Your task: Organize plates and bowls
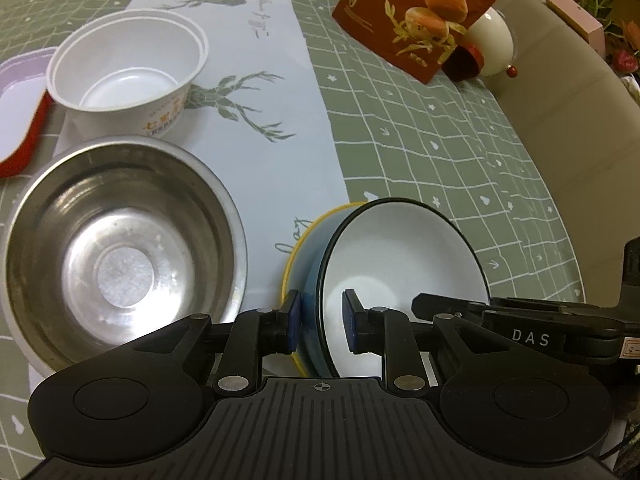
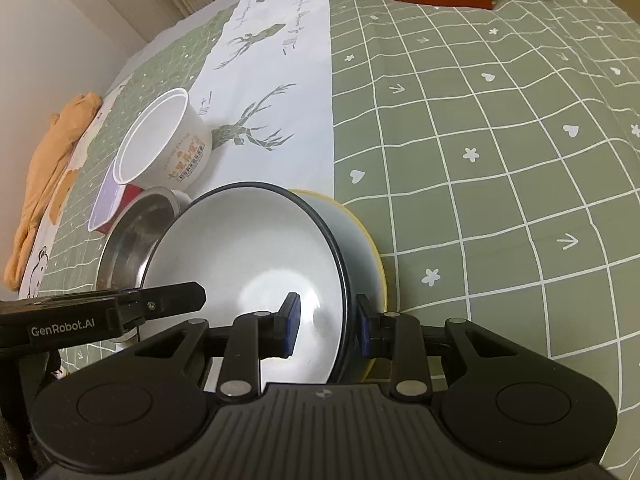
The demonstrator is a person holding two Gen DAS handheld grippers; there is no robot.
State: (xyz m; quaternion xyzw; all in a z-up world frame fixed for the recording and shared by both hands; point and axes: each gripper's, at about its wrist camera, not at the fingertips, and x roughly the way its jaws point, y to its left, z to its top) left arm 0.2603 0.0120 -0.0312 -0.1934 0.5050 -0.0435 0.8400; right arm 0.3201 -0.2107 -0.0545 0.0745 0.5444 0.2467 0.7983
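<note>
Left claw: my left gripper (image 1: 319, 322) straddles the near-left wall of the blue bowl (image 1: 400, 280); its outer pad (image 1: 293, 320) lies against the outside, the inner pad (image 1: 352, 326) seems to stand a little off the white inside, so I call it narrowed around the wall, not clearly clamped
Right claw: my right gripper (image 2: 327, 328) is clenched on the opposite wall of the same blue bowl (image 2: 248, 272), one pad inside, one outside
Where the bowl is: tipped up on edge, mouth turned toward the right claw's side, nested in a yellow-rimmed dish (image 1: 298, 256) that rests on the green checked cloth (image 1: 440, 152), at the edge of the white deer runner (image 1: 256, 128)
Neighbours: steel bowl (image 1: 116, 256) just beside it on the left; white paper tub (image 1: 128, 76) farther back; red-edged dish (image 1: 20, 136) and lilac tray (image 1: 20, 68) beyond that
Relation that matters: the rim runs straight between my two claws, one on each side, so the bowl's tilt axis is the line joining them; the steel bowl lies off the left claw's side, and the left hand is the nearer one to it
Step, as I judge it: levelling or lifting the blue bowl to stack it
Risk: if my left pads are not truly biting, the bowl may pivot on the right grip alone and knock the yellow rim (image 2: 380, 264)
</note>
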